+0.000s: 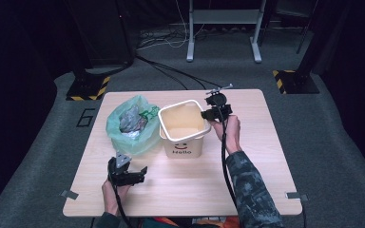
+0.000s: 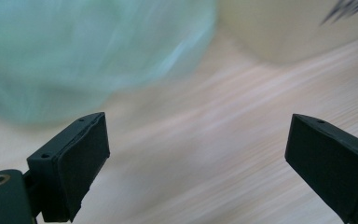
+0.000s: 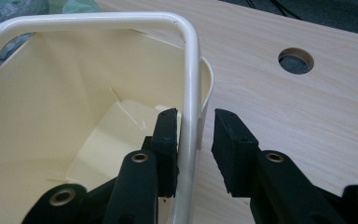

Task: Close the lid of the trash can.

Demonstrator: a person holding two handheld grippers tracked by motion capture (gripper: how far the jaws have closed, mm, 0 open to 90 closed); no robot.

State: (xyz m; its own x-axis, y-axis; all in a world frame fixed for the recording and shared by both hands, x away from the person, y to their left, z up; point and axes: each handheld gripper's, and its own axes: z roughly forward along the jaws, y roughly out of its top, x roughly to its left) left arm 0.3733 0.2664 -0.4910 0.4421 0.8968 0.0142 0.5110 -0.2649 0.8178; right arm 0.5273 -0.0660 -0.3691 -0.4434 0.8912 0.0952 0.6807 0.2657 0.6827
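The pale, wood-grained rectangular tabletop (image 1: 247, 161) was the biggest surface, smooth and matt, with a round cable hole (image 3: 296, 60) cut through it to one side of the bin. On it, just left of the bin in the high view, slumped a thin, translucent green plastic bag (image 1: 123, 137), crinkled and soft-sided, its mouth gaping over crumpled silvery and grey waste. The cream-coloured plastic bin (image 1: 183, 128) stood upright near the tabletop's middle, a tapering, round-cornered tub with a thick, glossy white rolled rim, a smooth empty inside, and a small smile and the word "Hello" printed in black on its near wall. The right claw (image 3: 193, 140) straddled the bin's right rim, one black, rough-faced pad inside the wall and one outside; a narrow gap showed on the outer side, so the pads were not pressing. The left claw (image 2: 196, 158) hung in front of the bag, nearer the person than the bin, its flat black pads spread wide on nothing.
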